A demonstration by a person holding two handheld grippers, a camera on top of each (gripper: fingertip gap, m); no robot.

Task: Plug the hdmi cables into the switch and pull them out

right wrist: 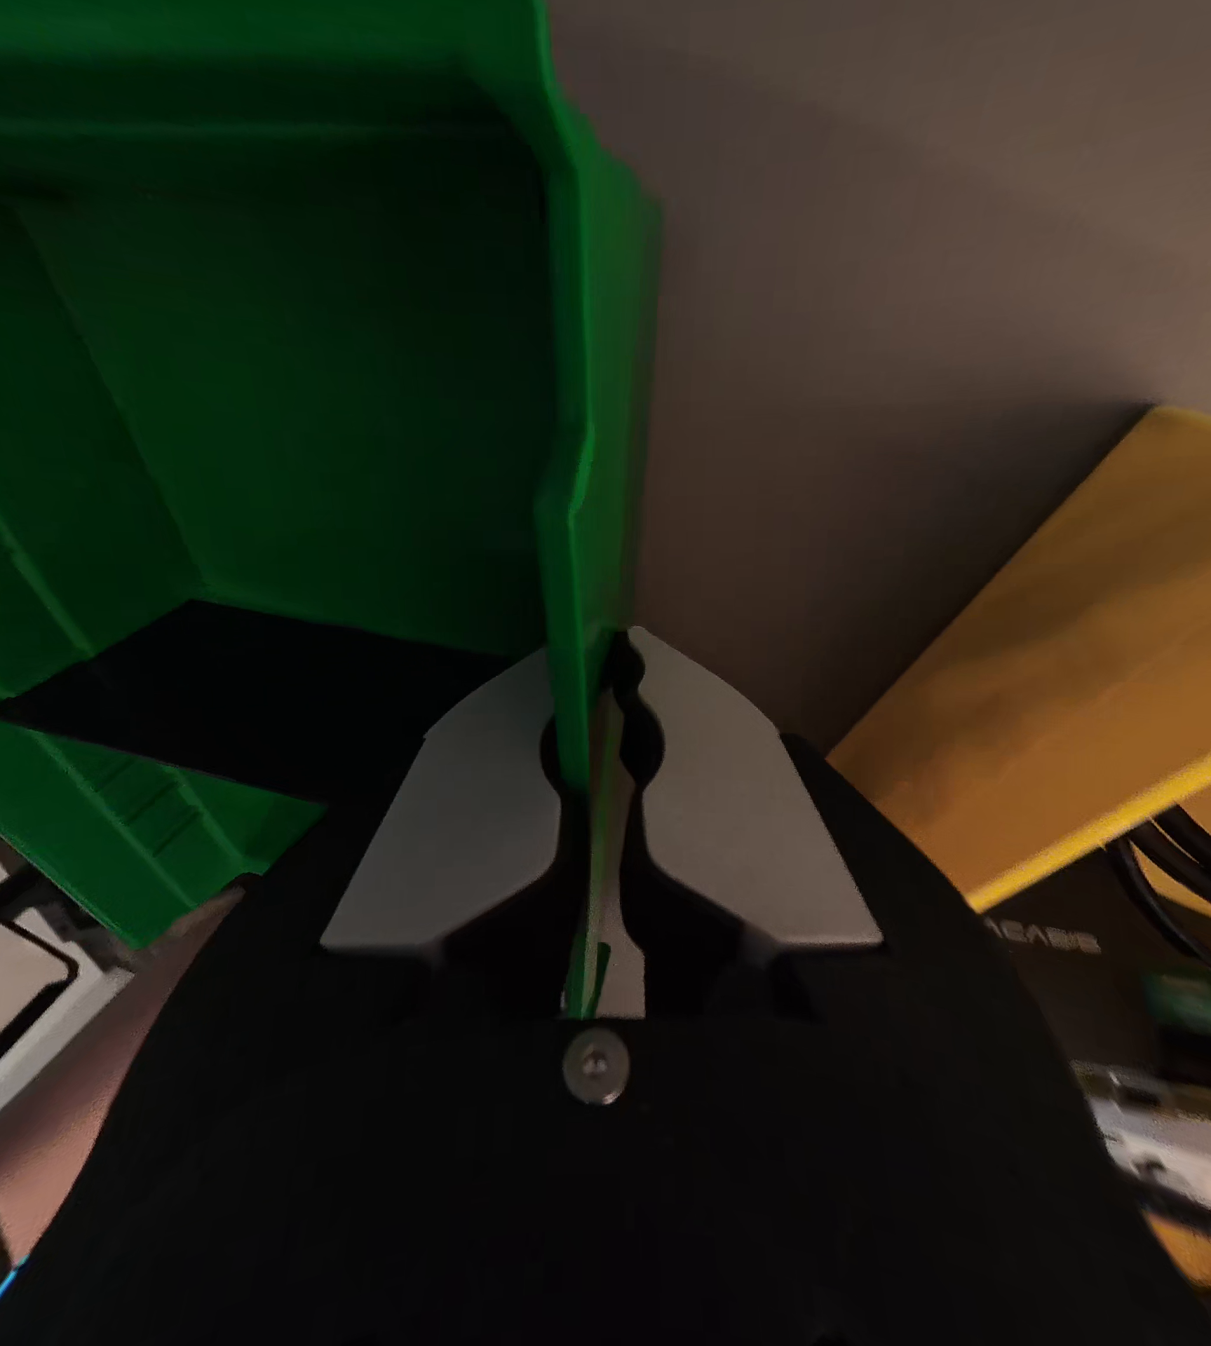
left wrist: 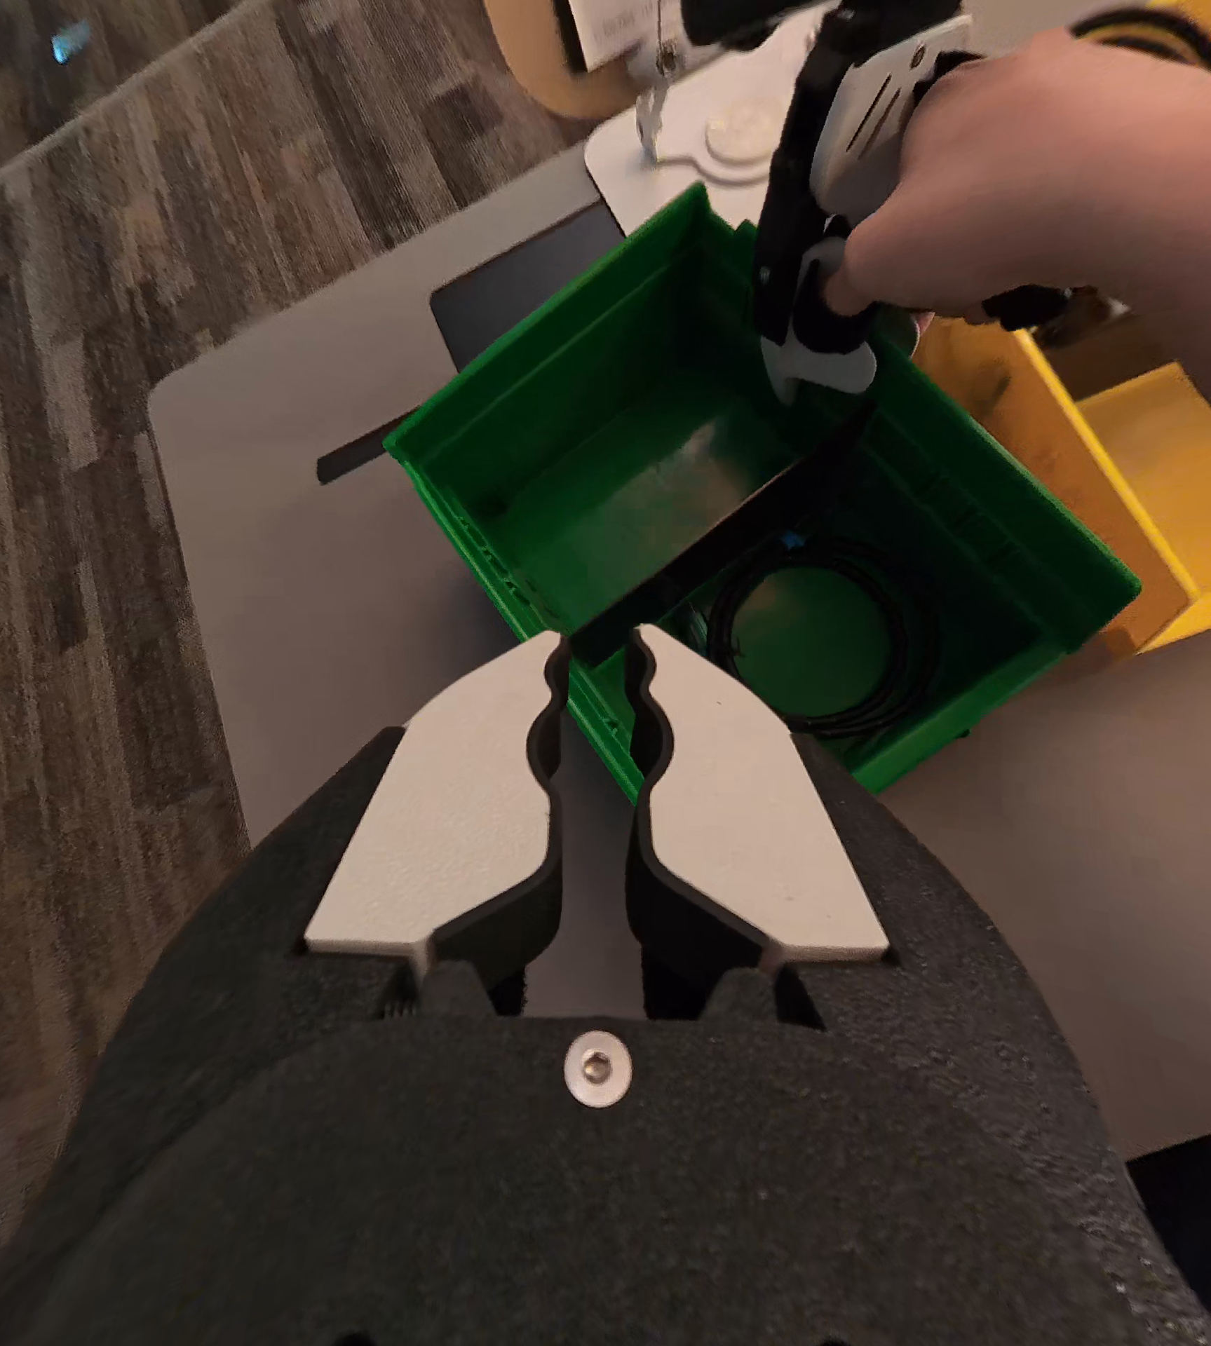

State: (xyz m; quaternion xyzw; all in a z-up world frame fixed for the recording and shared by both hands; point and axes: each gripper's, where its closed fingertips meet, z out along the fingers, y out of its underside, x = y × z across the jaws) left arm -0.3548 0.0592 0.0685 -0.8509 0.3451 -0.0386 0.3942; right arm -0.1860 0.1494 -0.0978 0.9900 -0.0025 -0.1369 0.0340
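Note:
A green bin stands on the grey table, split by a black divider. A coiled black cable with a small blue end lies in the near compartment. My left gripper hovers at the bin's near wall, jaws a little apart, with the divider's end between the tips. My right gripper is shut on the bin's far wall. It also shows in the left wrist view, held by a hand. I see no switch clearly.
A yellow bin stands right beside the green one and shows in the right wrist view. A dark flat pad lies under the green bin's far corner. A white stand base is behind. The table edge drops to carpet on the left. Left tips to right tips: about 25 cm.

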